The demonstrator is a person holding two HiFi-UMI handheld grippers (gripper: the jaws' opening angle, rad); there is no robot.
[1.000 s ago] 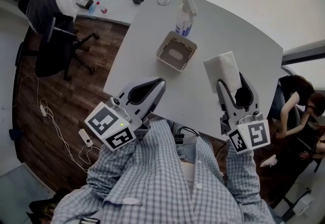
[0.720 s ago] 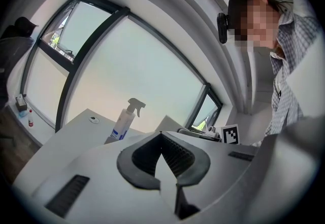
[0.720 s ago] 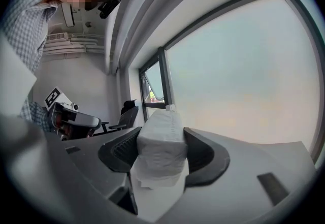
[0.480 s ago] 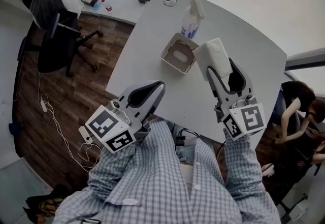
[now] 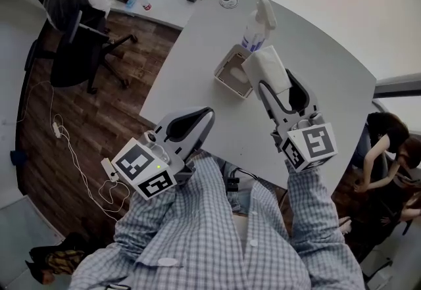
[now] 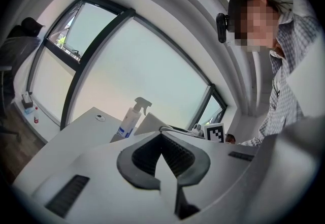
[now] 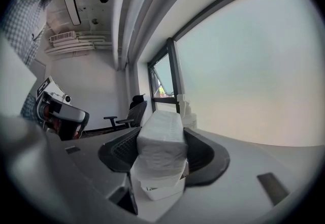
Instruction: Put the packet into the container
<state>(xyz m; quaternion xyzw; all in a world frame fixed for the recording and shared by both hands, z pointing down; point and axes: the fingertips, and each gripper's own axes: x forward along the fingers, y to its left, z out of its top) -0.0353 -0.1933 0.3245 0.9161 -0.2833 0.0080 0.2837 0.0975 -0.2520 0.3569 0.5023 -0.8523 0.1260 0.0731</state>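
pinching white packet [image 5: 266,66] in right gripper [image 5: 277,85], just beside container [image 5: 231,75], left gripper [image 5: 204,114] pressed together, empty

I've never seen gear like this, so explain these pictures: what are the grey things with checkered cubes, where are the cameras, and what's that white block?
No robot here: a person holds a two-jaw tool in each hand. The head view looks down from a camera on their head; the two gripper views come from cameras riding on the tools. On the white table stand an open container and a spray bottle. The right gripper has its jaws closed on the white packet, held close to the container, not yet in it. The left gripper is shut and empty.
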